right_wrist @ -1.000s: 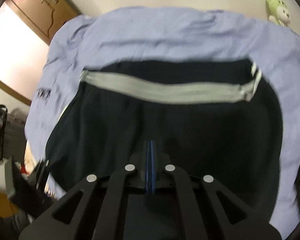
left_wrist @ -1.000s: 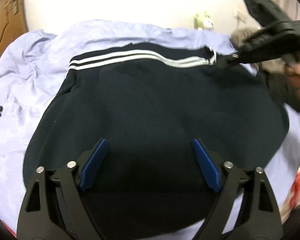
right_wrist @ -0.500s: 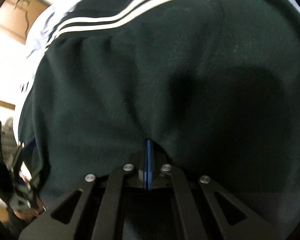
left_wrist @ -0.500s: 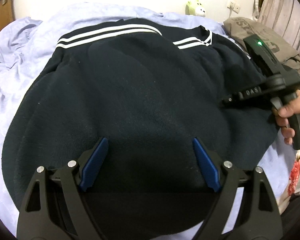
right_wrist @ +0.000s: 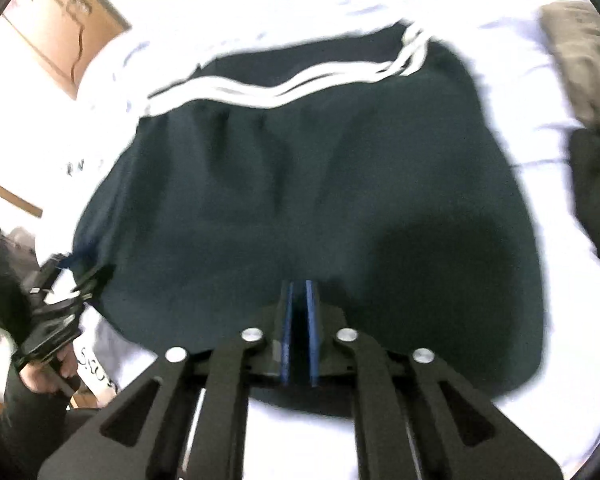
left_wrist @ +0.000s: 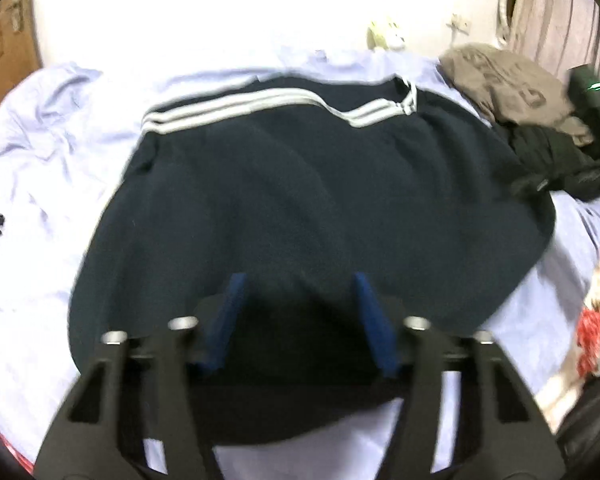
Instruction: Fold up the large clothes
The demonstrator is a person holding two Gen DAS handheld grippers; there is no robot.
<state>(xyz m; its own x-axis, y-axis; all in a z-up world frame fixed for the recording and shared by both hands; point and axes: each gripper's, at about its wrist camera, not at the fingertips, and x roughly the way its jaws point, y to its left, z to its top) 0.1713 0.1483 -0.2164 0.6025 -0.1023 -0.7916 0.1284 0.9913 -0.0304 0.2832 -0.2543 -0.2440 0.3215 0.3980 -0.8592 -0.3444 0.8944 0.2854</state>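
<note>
Dark navy fleece with white stripes, the garment [left_wrist: 308, 200] is now lying folded over on the pale lilac bed sheet [left_wrist: 44, 168], where a second ago its striped hem was being carried across. The right claw [right_wrist: 300, 320] is opening, its pads parting with no cloth between them, so the fold is judged released. The left claw [left_wrist: 300, 312] is closing over the near edge, pads not yet pressing fabric.

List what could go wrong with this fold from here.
1. The left gripper is closing over the dark navy fleece garment with white stripes; it may pinch only one layer.
2. The right gripper is opening, so the fold it made could slump.
3. The grey-brown folded garment lies close and could snag.
</note>
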